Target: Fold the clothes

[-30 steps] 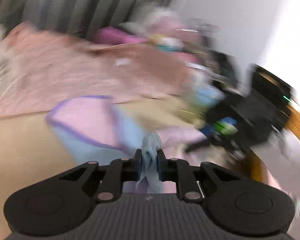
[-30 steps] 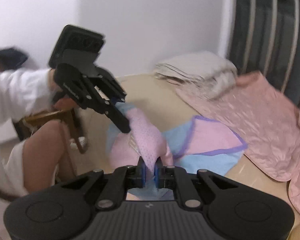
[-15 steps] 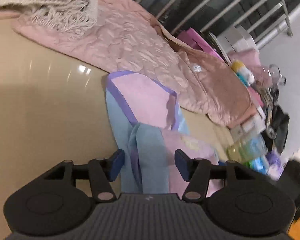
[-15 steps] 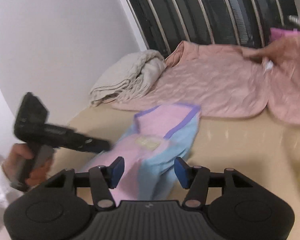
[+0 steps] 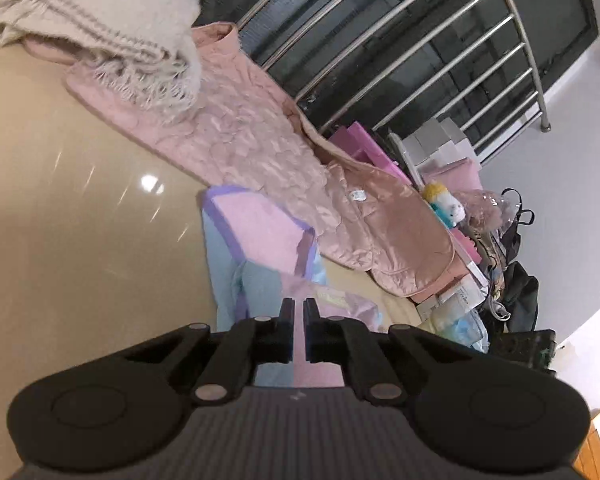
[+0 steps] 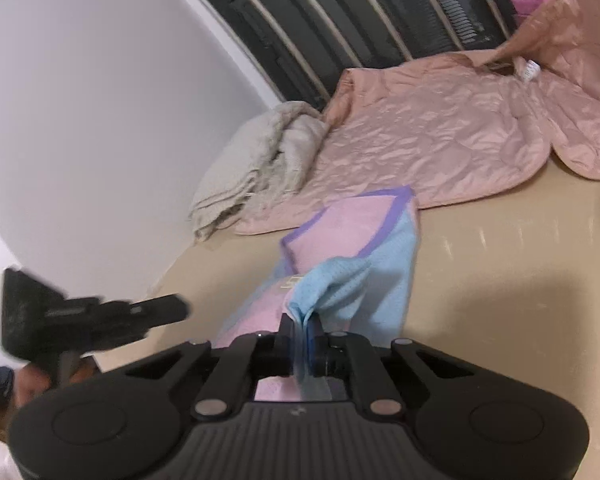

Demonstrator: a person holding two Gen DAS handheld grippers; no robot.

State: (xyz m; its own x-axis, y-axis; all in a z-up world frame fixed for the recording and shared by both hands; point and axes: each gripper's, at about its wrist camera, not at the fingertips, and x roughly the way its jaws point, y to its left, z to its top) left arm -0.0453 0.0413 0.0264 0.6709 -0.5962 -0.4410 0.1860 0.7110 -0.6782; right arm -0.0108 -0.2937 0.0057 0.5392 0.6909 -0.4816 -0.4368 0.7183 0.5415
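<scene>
A small pink and light-blue garment (image 5: pixel 260 232) with purple trim lies partly folded on the beige table (image 5: pixel 80 220). My left gripper (image 5: pixel 299 304) hovers over its near end. The jaws are closing to a thin slit, with only the flat pink cloth below showing through it. In the right wrist view the garment (image 6: pixel 352 224) stretches away from my right gripper (image 6: pixel 302 318). Those jaws are closing, pinched on a raised light-blue fold at the near edge. The left gripper (image 6: pixel 182 306) shows blurred at the left, just off the garment's side, with no cloth on it.
A pink quilted jacket (image 6: pixel 440 136) lies spread behind the garment, touching its far corner. A folded cream blanket (image 6: pixel 256 160) sits on the jacket's end by the wall. Metal railing (image 5: pixel 380 40) backs the table. Boxes, bags and a plush toy (image 5: pixel 446 202) crowd one end.
A second ago both grippers held the garment up. Half a second ago both stood open over it, lying on the table. Now the left is shut and the right pinches a blue fold.
</scene>
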